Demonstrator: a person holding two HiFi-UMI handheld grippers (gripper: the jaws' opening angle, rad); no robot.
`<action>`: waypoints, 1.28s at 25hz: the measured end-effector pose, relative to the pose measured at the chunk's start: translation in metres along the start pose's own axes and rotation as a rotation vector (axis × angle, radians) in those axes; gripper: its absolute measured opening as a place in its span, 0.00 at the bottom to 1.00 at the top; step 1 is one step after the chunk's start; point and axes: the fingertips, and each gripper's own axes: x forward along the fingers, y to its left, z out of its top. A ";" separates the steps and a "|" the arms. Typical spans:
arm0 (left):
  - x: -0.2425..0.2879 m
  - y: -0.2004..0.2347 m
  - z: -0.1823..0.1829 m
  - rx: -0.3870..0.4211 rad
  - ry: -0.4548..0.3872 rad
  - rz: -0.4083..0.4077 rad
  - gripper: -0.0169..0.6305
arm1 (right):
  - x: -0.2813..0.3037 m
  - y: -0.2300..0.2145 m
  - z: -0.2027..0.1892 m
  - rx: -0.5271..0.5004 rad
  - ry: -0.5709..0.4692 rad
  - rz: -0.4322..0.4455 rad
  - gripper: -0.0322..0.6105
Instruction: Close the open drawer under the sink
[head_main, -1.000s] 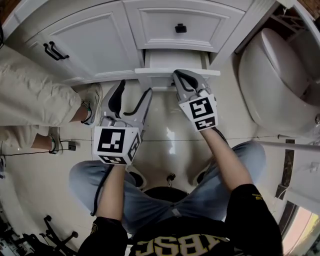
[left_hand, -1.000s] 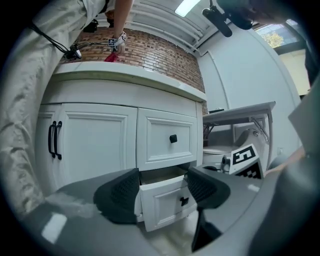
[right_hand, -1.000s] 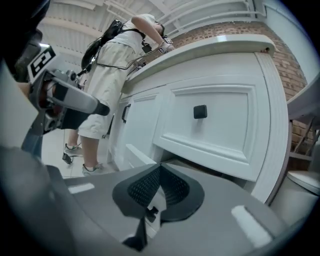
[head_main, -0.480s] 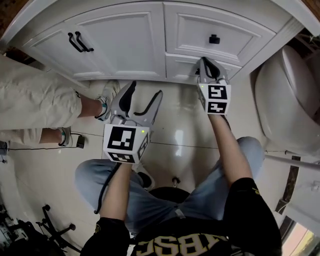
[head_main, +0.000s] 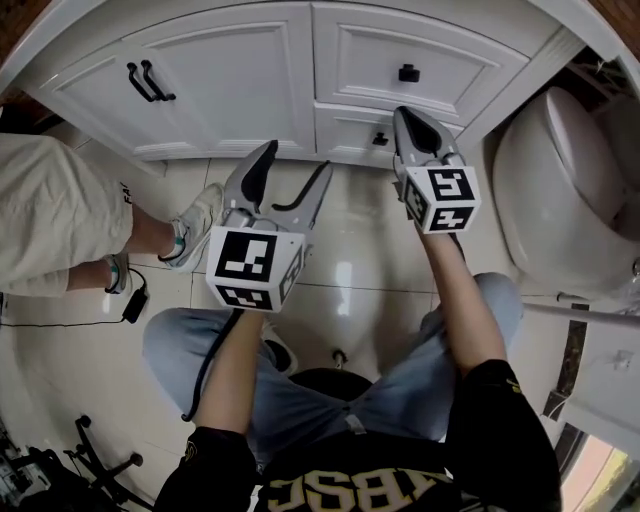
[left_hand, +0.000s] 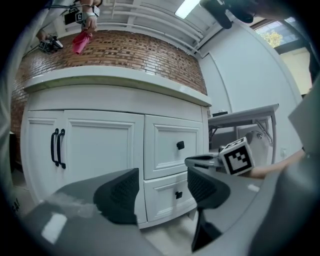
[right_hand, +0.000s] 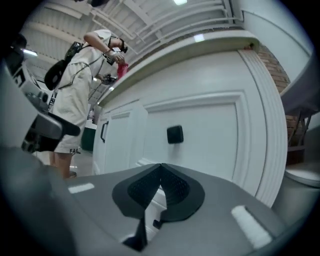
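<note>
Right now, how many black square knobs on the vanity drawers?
2. The upper drawer knob sits mid-front of the top drawer; the lower drawer knob is just left of the right gripper. The gripper may hide others.

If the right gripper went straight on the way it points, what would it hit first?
Most likely the white front of the upper drawer, near its bottom edge below the black knob. The shut right gripper looks close, though depth is unclear.
</note>
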 end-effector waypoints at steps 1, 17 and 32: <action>0.001 -0.001 0.002 0.001 -0.005 -0.002 0.50 | -0.008 0.004 0.010 -0.011 -0.018 0.010 0.06; -0.018 -0.033 0.007 0.005 -0.020 -0.019 0.50 | -0.104 0.032 0.036 0.048 -0.030 0.083 0.06; -0.031 -0.100 0.022 0.039 -0.067 -0.082 0.50 | -0.195 0.014 0.033 0.088 -0.073 -0.023 0.42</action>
